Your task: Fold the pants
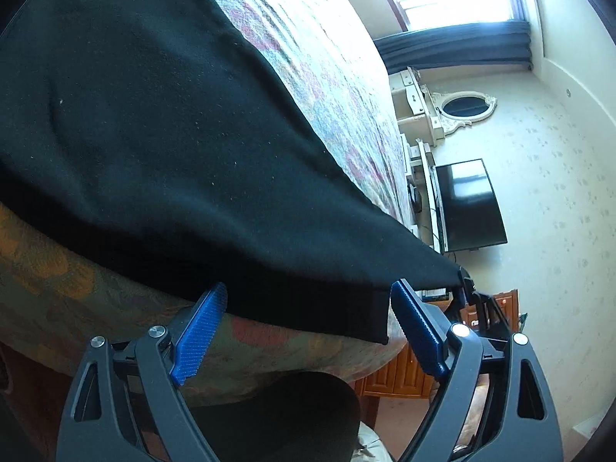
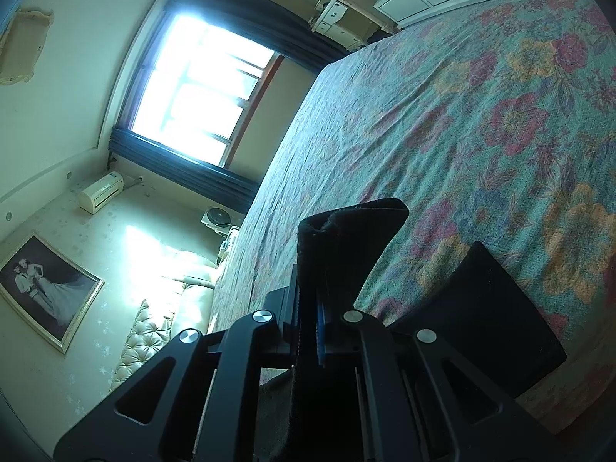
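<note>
no readable text, labels or numbers anywhere

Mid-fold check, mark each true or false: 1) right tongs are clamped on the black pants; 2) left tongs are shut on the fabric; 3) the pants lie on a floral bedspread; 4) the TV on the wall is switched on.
1) Right tongs are clamped on the black pants: true.
2) Left tongs are shut on the fabric: false, their jaws stand wide open at the pants' edge.
3) The pants lie on a floral bedspread: true.
4) The TV is on: false, its screen is dark.
</note>
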### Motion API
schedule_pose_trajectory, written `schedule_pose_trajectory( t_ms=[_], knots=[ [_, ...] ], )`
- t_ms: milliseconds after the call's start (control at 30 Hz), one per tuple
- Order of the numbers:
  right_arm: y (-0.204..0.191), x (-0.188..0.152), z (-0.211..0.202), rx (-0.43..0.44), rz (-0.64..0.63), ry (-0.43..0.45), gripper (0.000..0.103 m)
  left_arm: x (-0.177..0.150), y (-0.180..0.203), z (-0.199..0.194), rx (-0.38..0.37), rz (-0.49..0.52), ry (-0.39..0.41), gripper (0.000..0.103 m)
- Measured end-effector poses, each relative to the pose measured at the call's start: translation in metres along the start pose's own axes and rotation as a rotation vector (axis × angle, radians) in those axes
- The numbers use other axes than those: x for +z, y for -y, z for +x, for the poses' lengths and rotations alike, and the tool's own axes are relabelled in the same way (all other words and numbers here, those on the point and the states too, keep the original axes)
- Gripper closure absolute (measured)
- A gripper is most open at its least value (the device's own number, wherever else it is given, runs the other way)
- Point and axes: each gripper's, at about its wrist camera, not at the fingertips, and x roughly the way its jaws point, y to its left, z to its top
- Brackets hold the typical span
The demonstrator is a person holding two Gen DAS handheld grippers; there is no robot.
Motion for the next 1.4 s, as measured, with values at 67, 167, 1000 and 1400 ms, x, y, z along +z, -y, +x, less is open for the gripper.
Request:
schedule_pose_trajectory(
  t_ms=[67, 167, 1000, 1400],
  knots=[
    [0.002, 0.0, -0.001, 0.004, 0.004, -0.001, 0.097, 0.002, -0.004, 0.006, 0.02, -0.017, 0.003, 0.018],
    [0.006, -0.001, -0.004, 0.003, 0.009, -0.005, 0.097, 0.009, -0.01, 0.007, 0.005, -0.072, 0.039, 0.018],
    [0.11, -0.051, -0.034, -0.187, 0.174, -0.1, 0.097, 0.004, -0.039, -0.013, 0.091, -0.004, -0.014, 0.089],
    [0.128, -0.058, -0.056, -0.203, 0.21, -0.073, 0.091, 0.003, -0.029, -0.014, 0.084, 0.083, -0.05, 0.084]
  ],
)
